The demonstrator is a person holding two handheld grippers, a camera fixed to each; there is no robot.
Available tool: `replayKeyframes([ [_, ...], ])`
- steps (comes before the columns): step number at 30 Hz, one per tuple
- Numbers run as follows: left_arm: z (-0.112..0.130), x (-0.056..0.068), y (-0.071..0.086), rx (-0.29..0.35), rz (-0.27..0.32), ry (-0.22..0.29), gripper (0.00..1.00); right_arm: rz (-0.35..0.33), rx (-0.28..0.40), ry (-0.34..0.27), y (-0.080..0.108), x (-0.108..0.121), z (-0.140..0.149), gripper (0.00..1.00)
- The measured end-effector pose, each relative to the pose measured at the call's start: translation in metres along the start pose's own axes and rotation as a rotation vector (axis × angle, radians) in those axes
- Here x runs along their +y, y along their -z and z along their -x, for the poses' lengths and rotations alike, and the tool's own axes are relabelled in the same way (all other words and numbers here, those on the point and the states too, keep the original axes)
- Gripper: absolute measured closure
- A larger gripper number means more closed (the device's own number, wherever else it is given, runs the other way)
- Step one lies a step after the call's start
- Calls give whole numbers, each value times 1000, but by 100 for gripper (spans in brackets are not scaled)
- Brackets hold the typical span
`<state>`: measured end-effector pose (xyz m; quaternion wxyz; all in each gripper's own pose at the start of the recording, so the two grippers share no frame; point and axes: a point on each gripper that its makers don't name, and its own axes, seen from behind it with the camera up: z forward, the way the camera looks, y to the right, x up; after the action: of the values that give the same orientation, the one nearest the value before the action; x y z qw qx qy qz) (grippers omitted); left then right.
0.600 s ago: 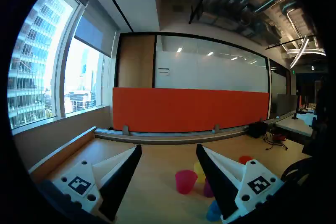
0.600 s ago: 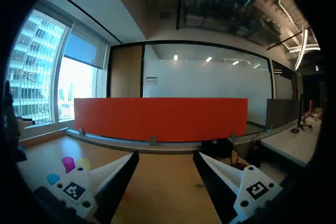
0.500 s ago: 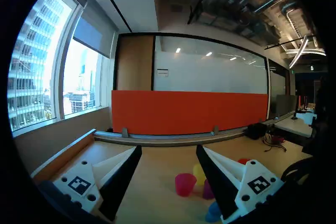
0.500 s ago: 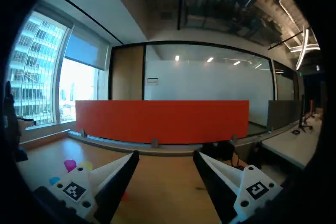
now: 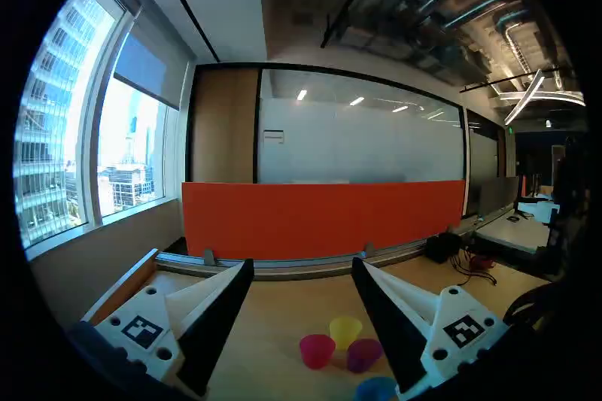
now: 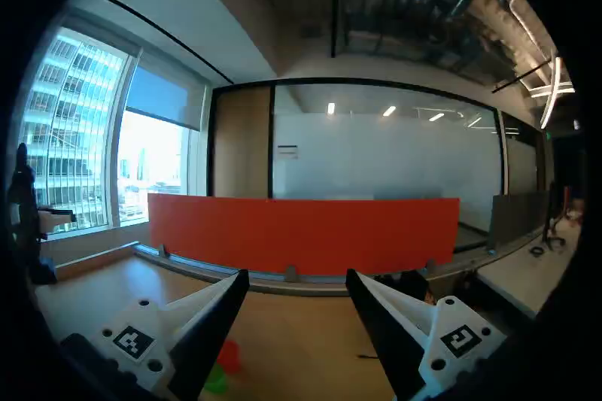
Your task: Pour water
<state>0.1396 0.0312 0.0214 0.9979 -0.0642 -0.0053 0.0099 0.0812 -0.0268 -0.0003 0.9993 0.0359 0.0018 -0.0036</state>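
Several small plastic cups stand on the wooden table (image 5: 286,318) low in the left gripper view: a pink cup (image 5: 316,350), a yellow cup (image 5: 345,329), a purple cup (image 5: 363,353) and a blue cup (image 5: 374,388) half hidden by the right finger. My left gripper (image 5: 301,261) hangs open above and short of them, holding nothing. In the right gripper view my right gripper (image 6: 296,272) is open and empty, and a red cup (image 6: 229,356) and a green cup (image 6: 216,380) peek out beside its left finger.
An orange partition (image 5: 323,217) with a metal rail runs along the table's far edge. Windows line the left side. Black cables (image 5: 470,259) lie at the far right of the table. A dark device (image 6: 28,224) stands at the left edge of the right gripper view.
In the left gripper view the cups have slid lower and the purple cup has come clear of the finger. In the right gripper view the pink, yellow and blue cups left; red and green appeared.
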Motion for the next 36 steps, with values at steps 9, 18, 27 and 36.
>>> replayKeyframes([
  [9,-15,10,-5,7,40,-14,4,-37,0,-5,-3,-7,-4,0],
  [18,-6,18,-3,-8,88,-21,4,-147,18,19,2,-24,-8,0],
  [27,3,38,7,-14,201,-18,4,-296,34,15,12,-46,-14,0],
  [36,16,47,9,-37,260,-53,4,-388,1,7,13,-63,-9,0],
])
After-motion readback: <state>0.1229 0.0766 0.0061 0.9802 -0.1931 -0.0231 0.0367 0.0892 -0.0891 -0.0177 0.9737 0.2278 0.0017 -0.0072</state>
